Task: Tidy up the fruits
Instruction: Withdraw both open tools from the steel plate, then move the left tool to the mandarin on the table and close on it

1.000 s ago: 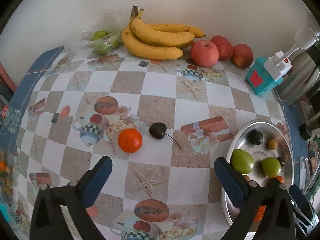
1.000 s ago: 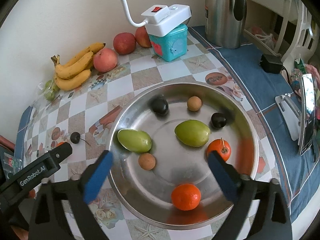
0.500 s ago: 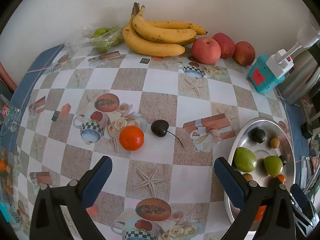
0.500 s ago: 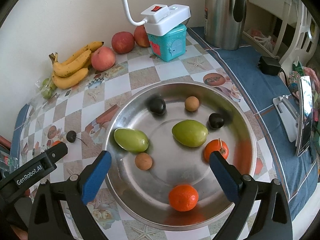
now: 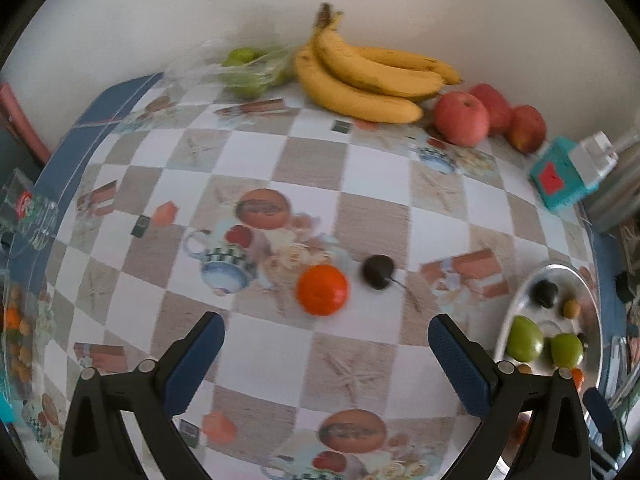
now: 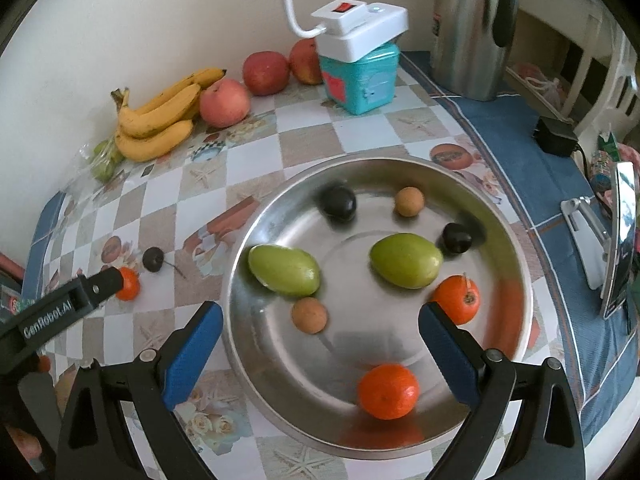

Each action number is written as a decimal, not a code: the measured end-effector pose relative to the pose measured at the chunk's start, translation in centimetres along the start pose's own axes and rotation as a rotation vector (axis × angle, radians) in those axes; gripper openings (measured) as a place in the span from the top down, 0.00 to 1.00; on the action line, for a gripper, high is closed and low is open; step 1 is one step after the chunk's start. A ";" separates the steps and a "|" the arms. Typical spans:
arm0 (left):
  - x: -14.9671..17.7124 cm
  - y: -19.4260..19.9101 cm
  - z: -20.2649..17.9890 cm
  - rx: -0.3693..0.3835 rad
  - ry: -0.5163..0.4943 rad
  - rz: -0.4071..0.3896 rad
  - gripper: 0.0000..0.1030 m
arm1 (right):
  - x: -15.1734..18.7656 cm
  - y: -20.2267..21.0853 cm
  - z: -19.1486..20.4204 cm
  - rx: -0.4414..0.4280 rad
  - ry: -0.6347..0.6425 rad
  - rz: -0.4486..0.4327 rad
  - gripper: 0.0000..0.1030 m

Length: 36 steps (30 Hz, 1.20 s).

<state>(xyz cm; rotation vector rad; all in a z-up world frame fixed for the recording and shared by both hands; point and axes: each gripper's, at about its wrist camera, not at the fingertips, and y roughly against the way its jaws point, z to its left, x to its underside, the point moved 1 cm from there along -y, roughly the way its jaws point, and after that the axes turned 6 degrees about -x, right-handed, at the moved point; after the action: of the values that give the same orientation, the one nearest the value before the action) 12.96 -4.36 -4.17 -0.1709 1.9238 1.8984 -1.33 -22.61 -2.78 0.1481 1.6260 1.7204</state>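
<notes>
A small orange [image 5: 322, 289] and a dark cherry [image 5: 377, 271] lie on the checked tablecloth, just ahead of my open, empty left gripper [image 5: 326, 352]. The steel plate [image 5: 594, 320] at the right holds several fruits. In the right wrist view the plate [image 6: 516, 280] holds two green fruits [image 6: 285, 270], two oranges [image 6: 387, 391], two brown balls and two dark fruits. My right gripper [image 6: 318, 348] is open and empty above the plate's near part. The left gripper [image 6: 60, 308] shows at the left there.
Bananas [image 5: 360, 80], three apples [image 5: 462, 119] and bagged green fruit [image 5: 248, 72] line the back wall. A teal box [image 6: 360, 76] with a white lamp base and a steel kettle [image 6: 468, 28] stand at the back right. A phone stand [image 6: 616, 240] is at the right edge.
My left gripper has moved forward and left toward the orange and cherry; they now appear larger and more central. The right gripper has barely moved over the plate.
</notes>
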 end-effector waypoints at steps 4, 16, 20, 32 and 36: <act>-0.3 -0.5 2.2 -0.032 0.049 0.005 0.00 | 0.3 -0.4 1.5 -0.005 0.040 0.017 0.04; -0.8 -1.6 5.5 -0.034 0.124 0.028 0.00 | 0.9 -1.8 5.3 -0.044 0.117 0.051 0.04; -0.9 -2.1 5.3 -0.029 0.115 0.039 0.00 | 1.2 -2.3 6.2 -0.052 0.131 0.064 0.04; -1.1 -4.0 5.2 -0.006 0.121 0.081 0.00 | -0.4 -3.4 6.8 -0.096 0.073 0.066 0.04; -1.3 -4.5 5.0 0.015 0.128 0.092 0.01 | -1.4 -3.7 7.1 -0.124 0.049 0.059 0.04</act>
<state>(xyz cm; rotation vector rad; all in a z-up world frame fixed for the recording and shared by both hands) 16.86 -0.02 -7.66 -0.2075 2.0614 1.9747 5.15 -18.01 -4.22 0.0957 1.5583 1.8780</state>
